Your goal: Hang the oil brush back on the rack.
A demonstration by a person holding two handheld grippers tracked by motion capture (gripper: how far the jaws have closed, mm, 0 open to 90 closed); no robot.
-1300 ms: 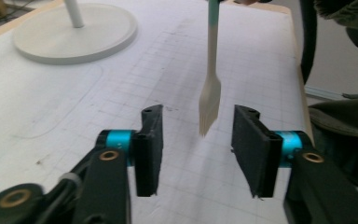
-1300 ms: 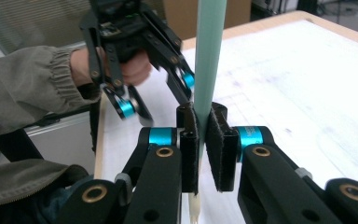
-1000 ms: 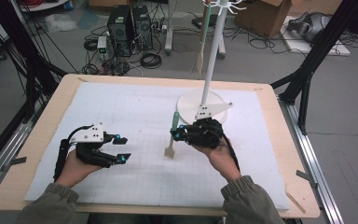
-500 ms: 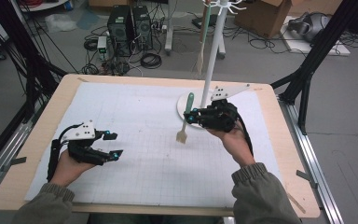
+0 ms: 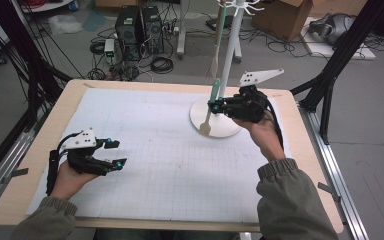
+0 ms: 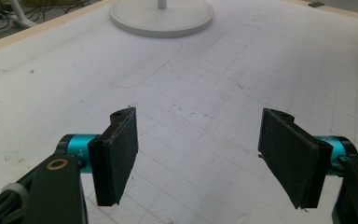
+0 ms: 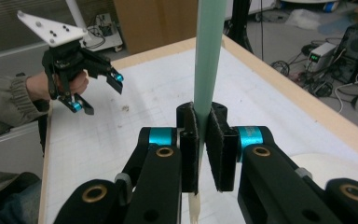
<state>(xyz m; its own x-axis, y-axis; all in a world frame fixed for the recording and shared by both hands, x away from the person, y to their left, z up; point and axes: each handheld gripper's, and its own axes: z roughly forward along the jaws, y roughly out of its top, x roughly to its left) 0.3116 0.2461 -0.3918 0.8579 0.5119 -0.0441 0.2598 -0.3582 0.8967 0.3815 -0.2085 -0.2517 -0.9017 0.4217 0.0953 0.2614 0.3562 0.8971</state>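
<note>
My left gripper (image 5: pixel 114 153) sits near the table's (image 5: pixel 40 210) front left corner, low over the white grid mat (image 5: pixel 145 165). Its jaws have just been opening and now stand well apart with nothing but bare mat between them. It has drifted a little toward the left edge since a second ago, leaving the work to the other hand.

Farther out, toward the back right, my right gripper (image 5: pixel 214 106) is clamped tight on the spatula (image 5: pixel 211 102), its pads pinching the pale green handle; in the right gripper view that handle (image 7: pixel 209 56) runs straight up between the pads. A second ago the spatula's cream blade was low, near the middle of the mat; now I have lifted it and carried it back, so it hangs upright just in front of the white pole, its blade over the stand's round base (image 5: pixel 227 131) and apparently clear of it.

I read this as bringing the spatula to the hook stand (image 5: pixel 230 55) to hang it; the hooks at its top are still well above my grip.

No container is on the table.
</note>
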